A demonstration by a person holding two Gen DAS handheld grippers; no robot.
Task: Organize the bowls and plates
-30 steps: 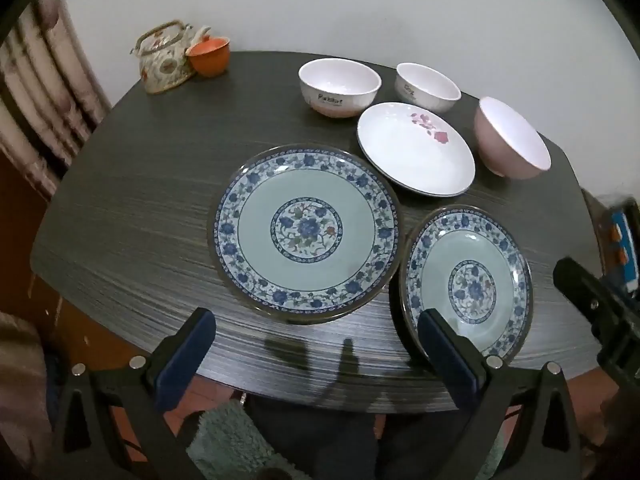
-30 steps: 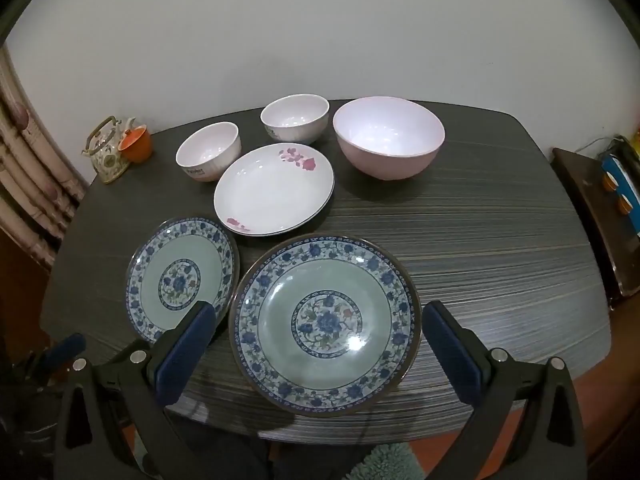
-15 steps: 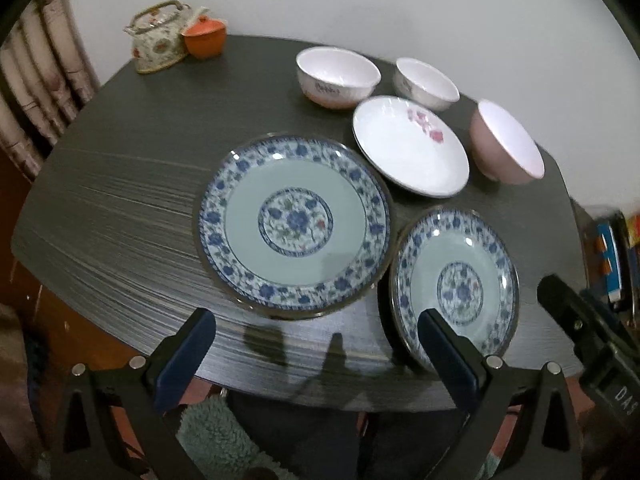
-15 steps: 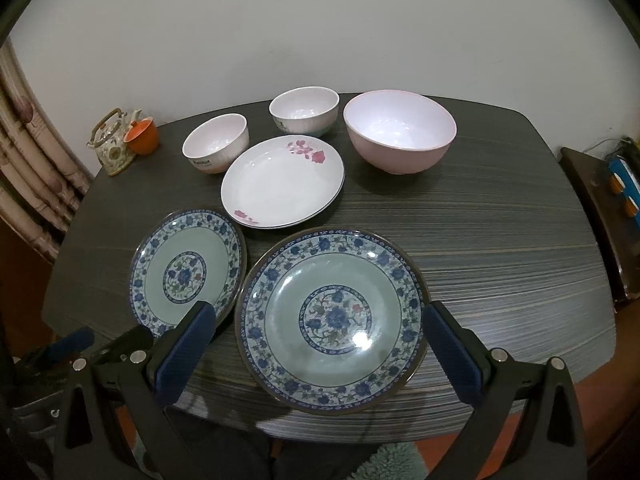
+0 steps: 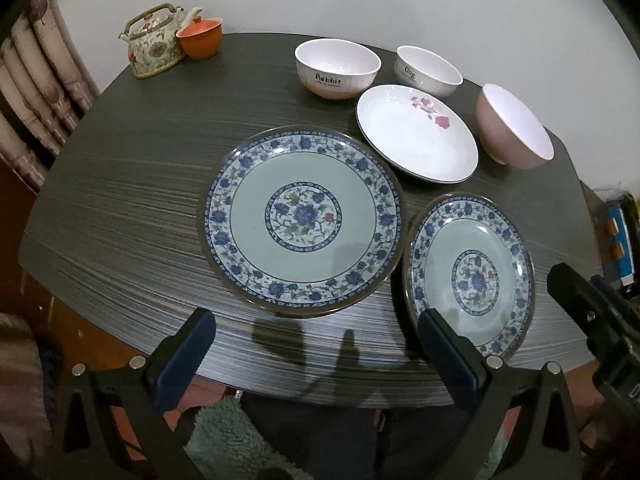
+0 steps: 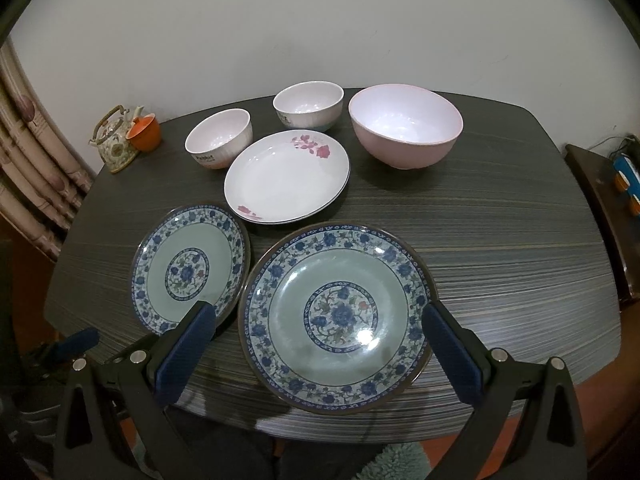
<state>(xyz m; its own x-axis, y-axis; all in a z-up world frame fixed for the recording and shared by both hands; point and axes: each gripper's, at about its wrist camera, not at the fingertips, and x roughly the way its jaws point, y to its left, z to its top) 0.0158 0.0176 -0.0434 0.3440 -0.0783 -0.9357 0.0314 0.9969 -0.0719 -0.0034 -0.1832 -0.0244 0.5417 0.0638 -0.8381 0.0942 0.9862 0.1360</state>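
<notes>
- Hovering above the near edge of a dark wood-grain table [image 6: 500,248], the left gripper [image 5: 316,354] and the right gripper [image 6: 316,350] both hang with fingers spread wide and nothing between the blue pads, so no dish has been lifted yet.
- The big blue-patterned plate [image 6: 340,316] lies flat, framed between the right gripper's open fingers, which likely marks it as the first pick; its rim is the only thin edge a two-finger grasp can take.
- The small blue-patterned plate [image 6: 188,268] sits just beside it, rims close but apart as far as the views show; in the left wrist view the same pair appears with the big plate [image 5: 300,220] centred and the small one [image 5: 468,276] behind the left gripper's right finger [image 5: 448,348].
- Farther back rests a white plate with pink flowers [image 6: 286,178], near the Rabbit bowl [image 5: 338,66], the Dog bowl [image 5: 428,70] and a large pink bowl [image 6: 406,124], all upright and unstacked.
- Stacking by size seems the sensible plan: plates nested together, bowls nested together.
- A floral teapot [image 6: 114,140] and orange cup [image 6: 145,133] stand at the far corner, touching or nearly so, well clear of the work.
</notes>
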